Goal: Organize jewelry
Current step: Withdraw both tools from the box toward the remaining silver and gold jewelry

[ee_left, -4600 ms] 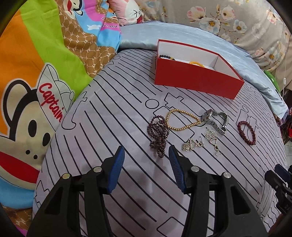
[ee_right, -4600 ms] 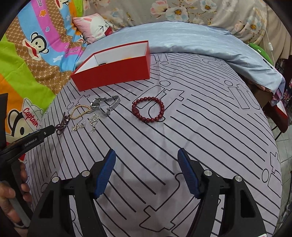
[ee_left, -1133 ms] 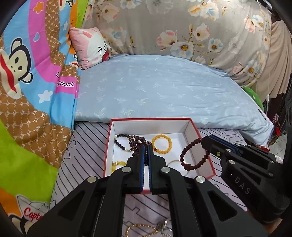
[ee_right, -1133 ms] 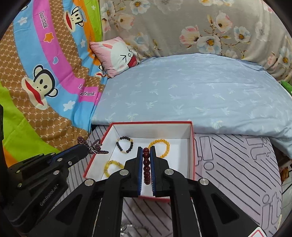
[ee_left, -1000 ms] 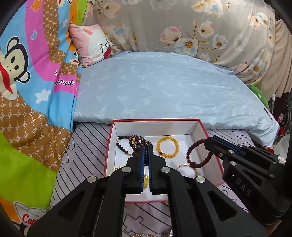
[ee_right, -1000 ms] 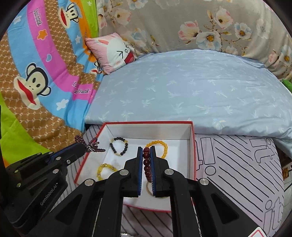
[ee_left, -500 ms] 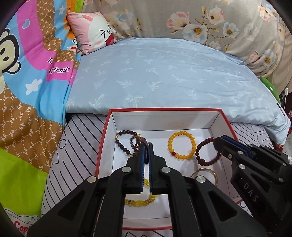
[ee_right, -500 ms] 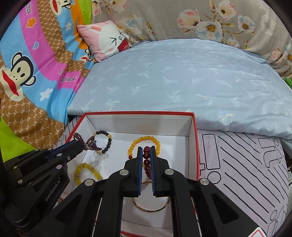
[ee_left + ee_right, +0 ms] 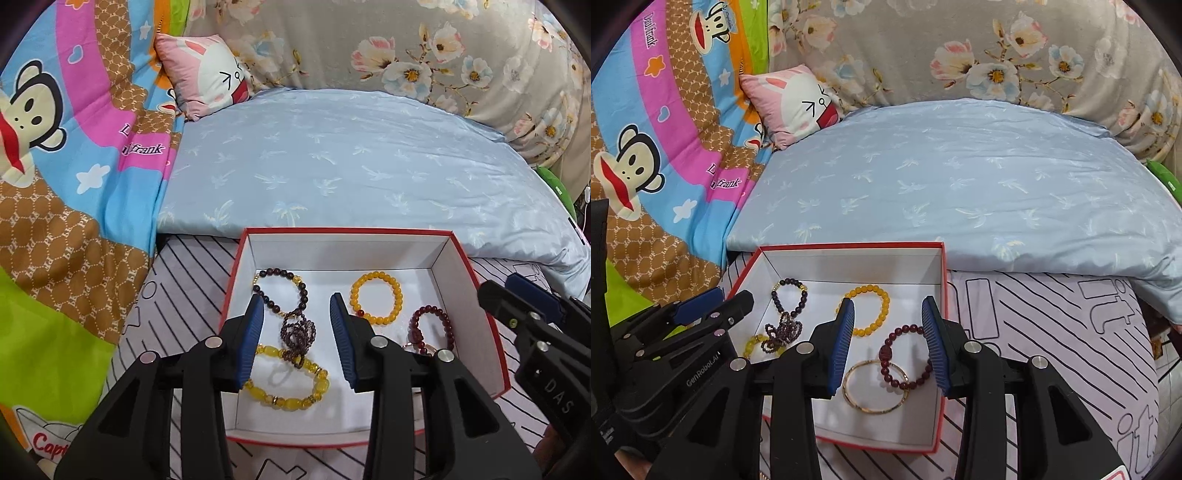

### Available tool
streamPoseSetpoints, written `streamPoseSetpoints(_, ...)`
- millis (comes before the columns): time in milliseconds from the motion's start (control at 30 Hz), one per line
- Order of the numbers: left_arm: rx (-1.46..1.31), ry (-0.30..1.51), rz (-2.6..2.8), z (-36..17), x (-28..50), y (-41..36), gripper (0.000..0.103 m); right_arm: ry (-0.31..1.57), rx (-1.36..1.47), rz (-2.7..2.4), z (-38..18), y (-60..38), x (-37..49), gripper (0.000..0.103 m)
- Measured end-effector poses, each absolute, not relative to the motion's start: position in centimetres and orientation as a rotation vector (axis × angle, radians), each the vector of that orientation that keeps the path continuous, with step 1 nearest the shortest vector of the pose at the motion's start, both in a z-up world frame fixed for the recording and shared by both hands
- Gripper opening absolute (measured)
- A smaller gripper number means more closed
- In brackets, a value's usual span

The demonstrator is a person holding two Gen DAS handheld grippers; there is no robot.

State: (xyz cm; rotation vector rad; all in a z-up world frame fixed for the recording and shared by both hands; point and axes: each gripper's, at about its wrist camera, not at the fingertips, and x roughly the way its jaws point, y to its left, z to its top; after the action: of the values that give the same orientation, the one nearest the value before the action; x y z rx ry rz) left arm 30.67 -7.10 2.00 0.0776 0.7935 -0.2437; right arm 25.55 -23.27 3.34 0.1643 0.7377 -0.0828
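Observation:
A red box with a white inside (image 9: 476, 280) (image 9: 942, 280) sits on the striped bedsheet. My left gripper (image 9: 297, 332) is open above the box, and a dark purple bead strand (image 9: 298, 338) (image 9: 783, 334) lies in the box between its fingers. My right gripper (image 9: 888, 339) is open above the box, and a dark red bead bracelet (image 9: 905, 356) (image 9: 430, 330) lies below it. The box also holds an orange bead bracelet (image 9: 376, 297) (image 9: 868, 310), a dark bead bracelet (image 9: 280, 293) (image 9: 788, 299), a yellow bead bracelet (image 9: 286, 384) and a thin gold bangle (image 9: 873, 387).
A pale blue quilt (image 9: 351, 170) lies just behind the box. A pink rabbit pillow (image 9: 210, 74) and a colourful cartoon blanket (image 9: 66, 184) are at the left. The striped sheet (image 9: 1052, 332) extends to the right of the box.
Both grippers have opened over the box. The purple strand has dropped from the left gripper and the dark red bracelet from the right gripper, both now lying in the box.

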Motion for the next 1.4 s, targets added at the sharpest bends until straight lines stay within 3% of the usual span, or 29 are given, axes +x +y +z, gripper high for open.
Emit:
streamPoseSetpoints(567, 0.046, 0.813, -0.224, 3.2, 20.2, -1.7, 0.036, 0.777, 0.142, -0.101, 2.3, -20.3, 12.1, 0.042)
streamPoseSetpoints(1033, 0.02, 0.95, -0.212, -2.9, 11.9, 2.3, 0.037, 0.9, 0.187, -0.12, -3.2, -18.5, 3.1, 0.043)
streamPoseSetpoints(1400, 0.018, 1.002, -0.2, -5.5, 9.0, 4.0, 0.037, 0.944, 0.166, -0.042, -5.3, -14.5, 3.0, 0.043)
